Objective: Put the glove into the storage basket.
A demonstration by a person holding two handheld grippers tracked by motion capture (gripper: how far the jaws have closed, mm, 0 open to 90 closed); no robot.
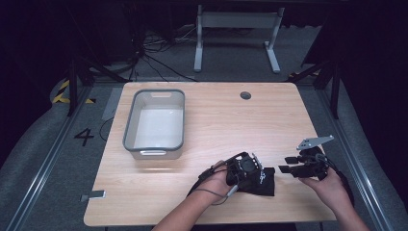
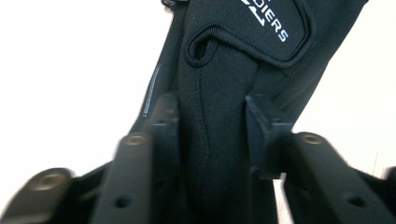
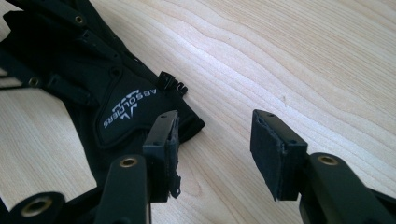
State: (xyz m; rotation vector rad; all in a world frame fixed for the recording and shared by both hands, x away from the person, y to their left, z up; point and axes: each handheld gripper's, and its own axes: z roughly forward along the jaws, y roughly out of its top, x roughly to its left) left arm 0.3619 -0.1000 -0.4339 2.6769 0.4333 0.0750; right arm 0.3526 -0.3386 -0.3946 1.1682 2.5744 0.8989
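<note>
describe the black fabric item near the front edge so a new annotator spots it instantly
On the light wooden table, look at the near edge, right of centre, far from the grey-rimmed white bin at back left. A black glove lies there, with the left gripper closed on a fold of it. White ABSOLDIERS lettering on its cuff marks it out.

High view: counter point(image 1: 207, 120) evenly lit from above, surroundings near black, soft shadow beneath white bin point(image 1: 155, 124). Left gripper view: background blown out white, tongs' near parts blurred. Right gripper view: bright, wood grain crisp.
</note>
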